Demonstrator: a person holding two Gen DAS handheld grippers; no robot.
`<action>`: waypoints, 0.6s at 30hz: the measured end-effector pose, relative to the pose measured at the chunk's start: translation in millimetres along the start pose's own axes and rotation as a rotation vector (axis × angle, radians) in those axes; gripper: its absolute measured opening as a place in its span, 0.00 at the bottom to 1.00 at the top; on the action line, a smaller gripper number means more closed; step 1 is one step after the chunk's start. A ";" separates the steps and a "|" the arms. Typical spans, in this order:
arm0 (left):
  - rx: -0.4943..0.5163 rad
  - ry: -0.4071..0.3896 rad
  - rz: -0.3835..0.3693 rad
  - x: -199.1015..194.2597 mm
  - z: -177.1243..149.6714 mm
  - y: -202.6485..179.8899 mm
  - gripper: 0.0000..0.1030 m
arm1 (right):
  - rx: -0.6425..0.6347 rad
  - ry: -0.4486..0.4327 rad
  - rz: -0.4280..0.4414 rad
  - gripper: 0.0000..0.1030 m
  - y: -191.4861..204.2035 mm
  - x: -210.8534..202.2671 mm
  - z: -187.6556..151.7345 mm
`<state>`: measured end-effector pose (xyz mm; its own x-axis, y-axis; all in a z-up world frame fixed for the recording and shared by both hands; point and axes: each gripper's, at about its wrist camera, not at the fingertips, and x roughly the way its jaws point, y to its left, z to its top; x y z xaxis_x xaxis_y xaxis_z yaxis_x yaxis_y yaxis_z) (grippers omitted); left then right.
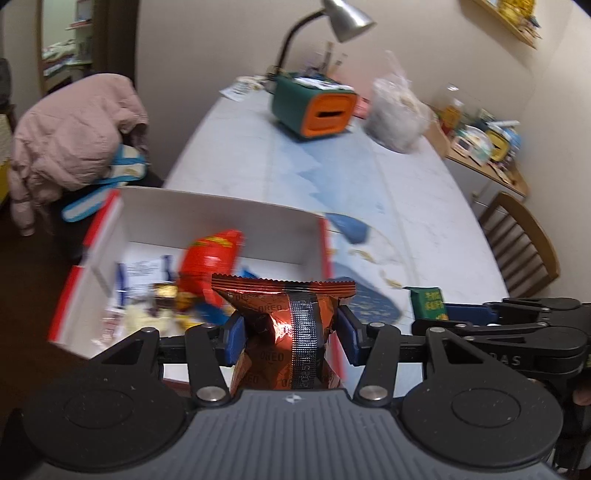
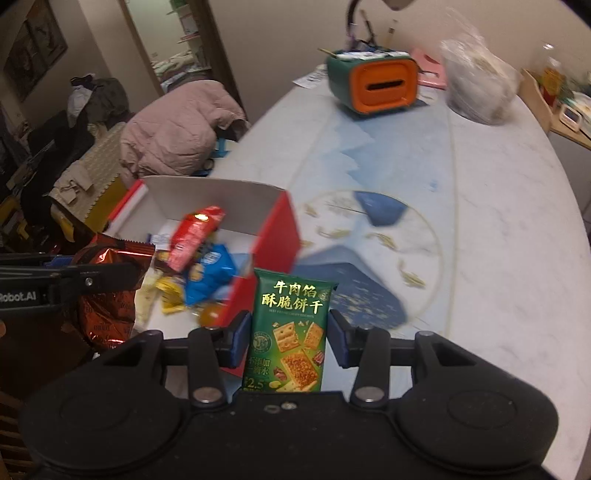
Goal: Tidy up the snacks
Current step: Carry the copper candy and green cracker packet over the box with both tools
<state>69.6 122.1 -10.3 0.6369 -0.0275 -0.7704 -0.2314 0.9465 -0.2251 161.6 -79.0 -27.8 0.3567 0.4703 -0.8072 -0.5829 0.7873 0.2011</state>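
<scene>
My left gripper (image 1: 291, 332) is shut on an orange-brown Oreo packet (image 1: 284, 325), held upright above the near edge of the red and white box (image 1: 221, 210). The packet also shows in the right wrist view (image 2: 107, 291). My right gripper (image 2: 288, 336) is shut on a green cracker packet (image 2: 290, 332), just right of the box's red side wall (image 2: 275, 240); its top shows in the left wrist view (image 1: 428, 302). Several snacks lie in the box, among them a red packet (image 2: 195, 232) and a blue packet (image 2: 210, 273).
On the marble table (image 1: 424, 192) stand a green and orange holder (image 1: 314, 107) with a desk lamp (image 1: 340, 18), and a clear plastic bag (image 1: 399, 114). A pink jacket (image 1: 70, 136) lies left of the table. A wooden chair (image 1: 521, 236) stands at the right.
</scene>
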 end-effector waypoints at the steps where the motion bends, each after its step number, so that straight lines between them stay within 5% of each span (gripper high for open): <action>1: -0.004 -0.005 0.012 -2.0 0.9 8.4 0.49 | -0.008 -0.002 0.001 0.42 7.5 2.3 2.1; 18: 0.052 0.013 0.166 36.1 24.0 96.1 0.49 | -0.103 0.037 -0.022 0.42 97.1 84.9 36.1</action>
<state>87.9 219.7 -45.4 0.5835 0.1266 -0.8022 -0.2940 0.9537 -0.0634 161.6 51.8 -56.8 0.3444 0.4367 -0.8311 -0.6475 0.7515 0.1265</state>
